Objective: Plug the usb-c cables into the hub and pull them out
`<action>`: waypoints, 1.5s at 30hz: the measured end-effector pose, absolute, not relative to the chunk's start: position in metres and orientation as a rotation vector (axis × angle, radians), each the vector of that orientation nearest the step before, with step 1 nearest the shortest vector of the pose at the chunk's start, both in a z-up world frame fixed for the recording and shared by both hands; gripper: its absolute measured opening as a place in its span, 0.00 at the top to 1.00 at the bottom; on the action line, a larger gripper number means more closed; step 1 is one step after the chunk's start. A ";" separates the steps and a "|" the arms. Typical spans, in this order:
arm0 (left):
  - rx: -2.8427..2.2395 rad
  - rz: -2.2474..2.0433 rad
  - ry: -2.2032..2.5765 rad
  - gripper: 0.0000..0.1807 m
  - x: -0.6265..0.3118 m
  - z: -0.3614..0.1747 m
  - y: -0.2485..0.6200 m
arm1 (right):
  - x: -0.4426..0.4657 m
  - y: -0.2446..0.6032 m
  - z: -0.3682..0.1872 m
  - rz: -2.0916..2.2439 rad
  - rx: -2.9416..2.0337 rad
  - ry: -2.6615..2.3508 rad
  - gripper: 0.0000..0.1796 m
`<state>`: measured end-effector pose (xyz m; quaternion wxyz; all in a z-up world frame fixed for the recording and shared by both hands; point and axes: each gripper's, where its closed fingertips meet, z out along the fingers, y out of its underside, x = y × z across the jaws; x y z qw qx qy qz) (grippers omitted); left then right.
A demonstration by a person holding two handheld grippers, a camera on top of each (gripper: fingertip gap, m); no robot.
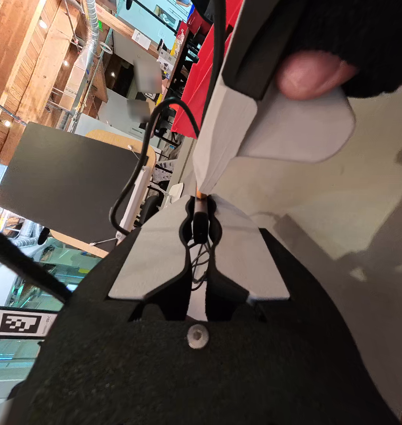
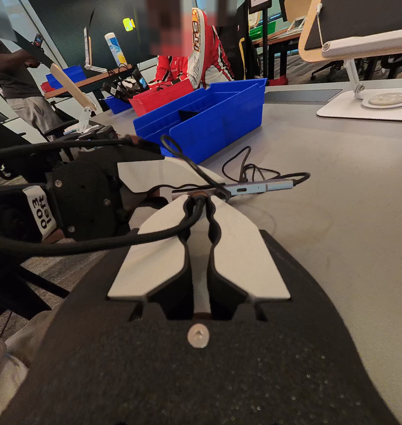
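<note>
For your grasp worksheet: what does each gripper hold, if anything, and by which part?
The left gripper pinches the hub at one end. The right gripper clamps a black USB-C cable just behind its plug, at the hub's side.

Black gripper bodies (image 2: pixel 195 379); pale grey fingers (image 2: pixel 241 264), silver screw (image 2: pixel 198 337); black sleeve (image 1: pixel 361 34)

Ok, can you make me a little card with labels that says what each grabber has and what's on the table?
left gripper: jaws shut on the silver hub, gripped at one end
right gripper: jaws shut on a black usb-c cable right at the hub's side
plugged or not: cannot tell, the jaws hide the plug
hub's open port: one empty slot faces the right wrist camera
loose cable: coiled on the grey table behind the hub
blue bin: farther back, apart from the hub
</note>
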<state>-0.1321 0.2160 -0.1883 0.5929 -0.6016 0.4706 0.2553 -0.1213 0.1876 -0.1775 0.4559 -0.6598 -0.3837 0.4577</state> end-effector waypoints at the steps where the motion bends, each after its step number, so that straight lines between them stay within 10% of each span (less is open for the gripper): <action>1: -1.389 0.598 1.096 0.95 -0.132 -0.187 0.215 | -0.121 0.186 -0.177 1.127 -1.623 -0.954 0.94; 45: -1.292 0.737 1.102 0.95 -0.131 -0.185 0.212 | -0.117 0.183 -0.172 1.531 -1.612 -0.924 0.89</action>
